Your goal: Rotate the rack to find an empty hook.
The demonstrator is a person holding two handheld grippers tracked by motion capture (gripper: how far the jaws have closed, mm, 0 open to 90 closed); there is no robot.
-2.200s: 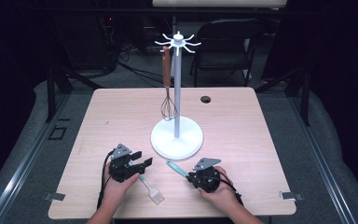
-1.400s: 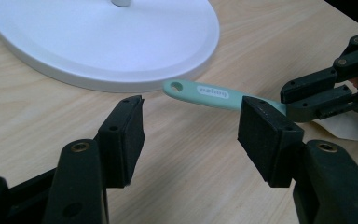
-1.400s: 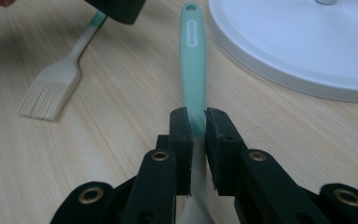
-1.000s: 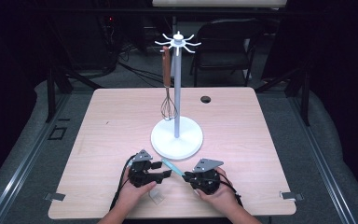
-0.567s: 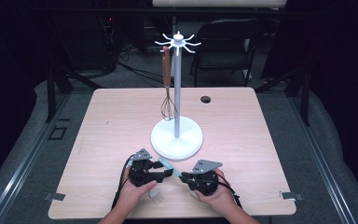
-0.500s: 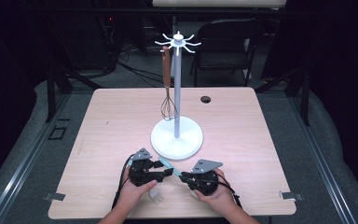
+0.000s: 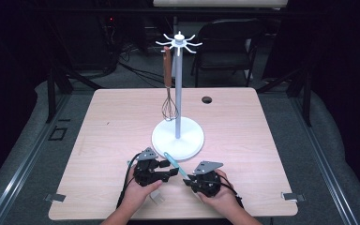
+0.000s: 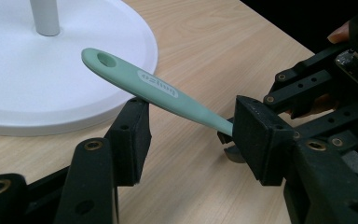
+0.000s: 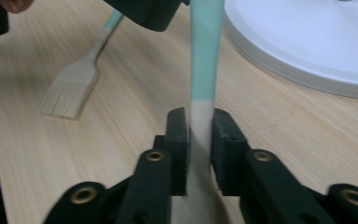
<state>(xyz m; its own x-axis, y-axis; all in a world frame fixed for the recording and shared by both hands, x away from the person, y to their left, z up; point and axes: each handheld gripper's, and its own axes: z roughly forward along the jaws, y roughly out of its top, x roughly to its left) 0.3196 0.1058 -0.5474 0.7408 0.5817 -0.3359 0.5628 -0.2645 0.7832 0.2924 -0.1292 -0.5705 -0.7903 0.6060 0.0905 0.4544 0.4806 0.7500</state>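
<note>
A utensil with a teal handle (image 7: pixel 173 162) and a pale head hangs low over the table's front, in front of the white stand (image 7: pixel 178 140). My right gripper (image 7: pixel 189 178) (image 9: pixel 199 130) is shut on it where the teal meets the pale part. The handle's free end, with its hanging hole (image 8: pixel 106 59), crosses between the jaws of my left gripper (image 7: pixel 168 169) (image 8: pixel 193 135). Those jaws have just been closing but still stand wide; the handle lies over the left pad's top edge without being pinched.
A wooden-handled whisk (image 7: pixel 169 108) hangs from the stand's left hook. A teal-handled brush (image 9: pixel 72 91) (image 7: pixel 155 199) lies on the table near the front edge, under my left hand. A small dark hole (image 7: pixel 206 100) marks the far table.
My left gripper has moved right from beside the brush to the teal handle, which is now between its jaws. The right gripper and the utensil have stayed in place.
</note>
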